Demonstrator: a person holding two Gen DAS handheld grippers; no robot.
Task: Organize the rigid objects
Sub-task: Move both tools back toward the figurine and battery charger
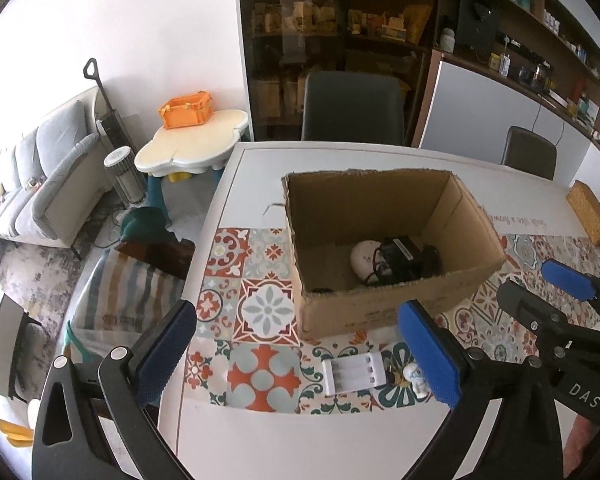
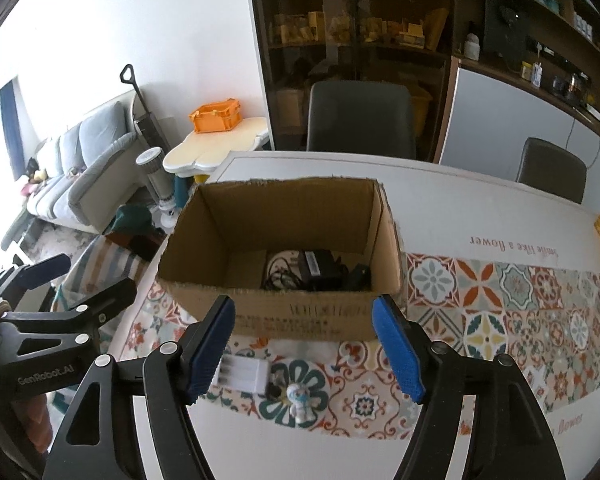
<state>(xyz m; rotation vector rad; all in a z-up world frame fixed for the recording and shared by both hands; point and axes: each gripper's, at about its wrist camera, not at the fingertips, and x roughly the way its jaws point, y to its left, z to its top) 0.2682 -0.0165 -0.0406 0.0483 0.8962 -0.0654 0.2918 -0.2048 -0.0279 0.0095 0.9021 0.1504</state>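
An open cardboard box (image 1: 380,312) stands on the patterned table mat; it also shows in the right wrist view (image 2: 300,316). Inside lie a black adapter with cable (image 1: 400,258) (image 2: 320,268) and a white round object (image 1: 366,254). In front of the box lie a white battery charger (image 1: 354,372) (image 2: 244,372) and a small white and blue figurine (image 1: 416,378) (image 2: 300,400). My left gripper (image 1: 296,356) is open and empty above the charger. My right gripper (image 2: 306,348) is open and empty above the figurine; it also shows in the left wrist view (image 1: 568,280).
The mat (image 2: 500,320) covers the white table (image 2: 460,200). Two dark chairs (image 1: 352,104) (image 1: 530,152) stand at the far edge. A woven box (image 1: 590,212) sits at the right. A chair with a striped cushion (image 1: 128,292) stands at the left edge.
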